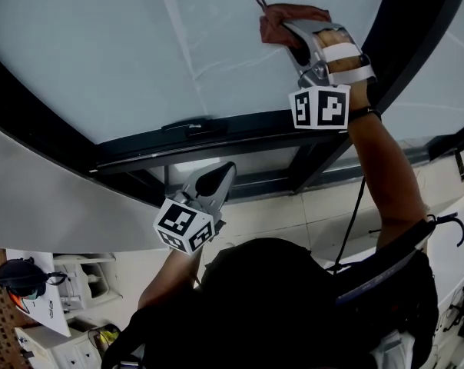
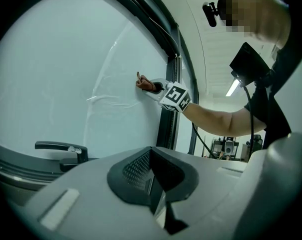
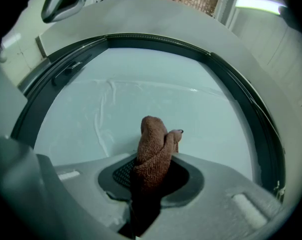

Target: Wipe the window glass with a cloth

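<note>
Right gripper [image 1: 292, 38] clamps a rust-brown cloth [image 1: 282, 20] between its jaws and holds it high against the window glass [image 1: 140, 44], near the pane's right edge. The person's right arm [image 1: 386, 167] stretches upward almost straight, with white straps across the hand and the marker cube [image 1: 319, 108] at the wrist. A dark cable [image 1: 353, 221] hangs beside the forearm.

Left gripper [image 1: 217, 177] sits much lower, in front of the dark window frame [image 1: 240, 129], with the left arm bent close to the body. Its own view shows the jaws [image 2: 152, 176] together with nothing between them.

From the right gripper view, the cloth [image 3: 153, 154] rises out of the jaws as a bunched, knitted roll with its tip at the glass. Pale streaks [image 3: 103, 109] run across the pane beyond it.

The left gripper view gives a side look that the others lack. The cloth [image 2: 142, 83] meets the pane just beside the frame's upright bar, the outstretched forearm reaches in from the right, and a ceiling light [image 2: 234, 87] glows behind it.

A black window handle [image 1: 187, 126] lies on the lower rail, well apart from the cloth. Only the head view shows the tiled floor [image 1: 286, 217] below the sill.
</note>
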Demonstrator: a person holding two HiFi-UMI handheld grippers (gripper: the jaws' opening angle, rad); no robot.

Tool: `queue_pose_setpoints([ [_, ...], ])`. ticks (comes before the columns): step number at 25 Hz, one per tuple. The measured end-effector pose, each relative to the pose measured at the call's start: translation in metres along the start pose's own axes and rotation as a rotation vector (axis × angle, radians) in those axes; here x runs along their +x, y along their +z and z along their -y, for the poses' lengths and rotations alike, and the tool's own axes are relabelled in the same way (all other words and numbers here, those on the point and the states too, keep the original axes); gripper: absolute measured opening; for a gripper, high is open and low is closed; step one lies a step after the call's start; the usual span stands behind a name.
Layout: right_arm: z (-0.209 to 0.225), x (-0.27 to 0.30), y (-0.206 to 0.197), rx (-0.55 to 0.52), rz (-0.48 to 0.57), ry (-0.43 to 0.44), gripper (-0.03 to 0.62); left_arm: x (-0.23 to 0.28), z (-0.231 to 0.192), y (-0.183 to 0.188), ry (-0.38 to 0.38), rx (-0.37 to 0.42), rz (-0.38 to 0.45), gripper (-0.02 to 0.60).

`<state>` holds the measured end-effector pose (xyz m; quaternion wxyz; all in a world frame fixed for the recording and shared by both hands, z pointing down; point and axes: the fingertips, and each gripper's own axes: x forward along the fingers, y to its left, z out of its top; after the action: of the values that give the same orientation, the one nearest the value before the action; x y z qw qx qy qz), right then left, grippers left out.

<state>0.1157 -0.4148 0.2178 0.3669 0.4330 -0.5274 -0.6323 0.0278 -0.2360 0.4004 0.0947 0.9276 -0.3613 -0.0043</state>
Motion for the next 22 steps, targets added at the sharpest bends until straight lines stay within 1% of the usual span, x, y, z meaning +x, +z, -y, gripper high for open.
queue_pose_setpoints([
  [12, -0.063, -0.009, 0.006, 0.021, 0.007, 0.088, 0.077, -0.002, -0.006, -0.009, 0.015, -0.007, -0.011, 0.017],
  [15, -0.078, -0.012, 0.01, 0.044, 0.006, 0.114, 0.077, -0.002, -0.006, -0.008, 0.015, -0.008, -0.007, 0.017],
  [17, -0.093, -0.014, 0.013, 0.06, 0.003, 0.146, 0.077, -0.003, -0.005, -0.007, 0.015, -0.008, -0.004, 0.017],
  [22, -0.147, -0.023, 0.02, 0.041, 0.01, 0.232, 0.077, -0.005, -0.006, -0.008, 0.018, -0.009, -0.006, 0.017],
])
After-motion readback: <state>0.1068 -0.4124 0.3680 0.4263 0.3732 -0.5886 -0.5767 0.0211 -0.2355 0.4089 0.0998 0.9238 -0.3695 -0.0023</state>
